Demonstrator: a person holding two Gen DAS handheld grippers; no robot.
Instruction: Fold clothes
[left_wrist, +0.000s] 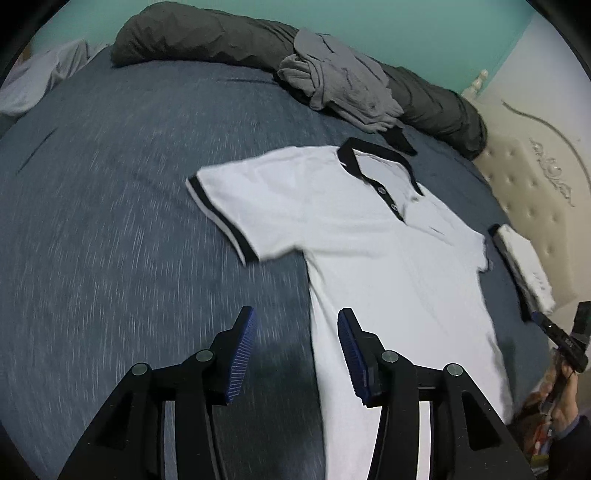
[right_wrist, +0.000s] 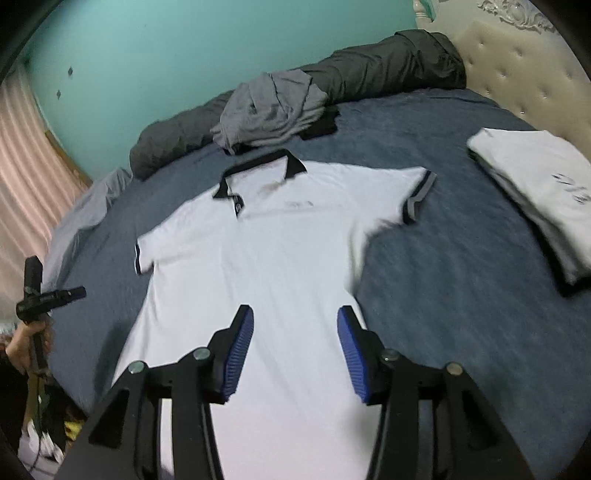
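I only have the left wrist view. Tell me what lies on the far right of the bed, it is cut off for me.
Observer: A folded white garment lies there, flat on the blue bedspread, apart from the white polo shirt.
Operator: Report the polo's other sleeve.
Observer: It is spread out flat toward that folded garment, and its dark cuff is not touching it.
Operator: Give me the right gripper.
Observer: The right gripper is open above the polo's lower body, nothing between its pads.
Operator: Say what is left of the bed.
Observer: A pink curtain hangs beside the teal wall.
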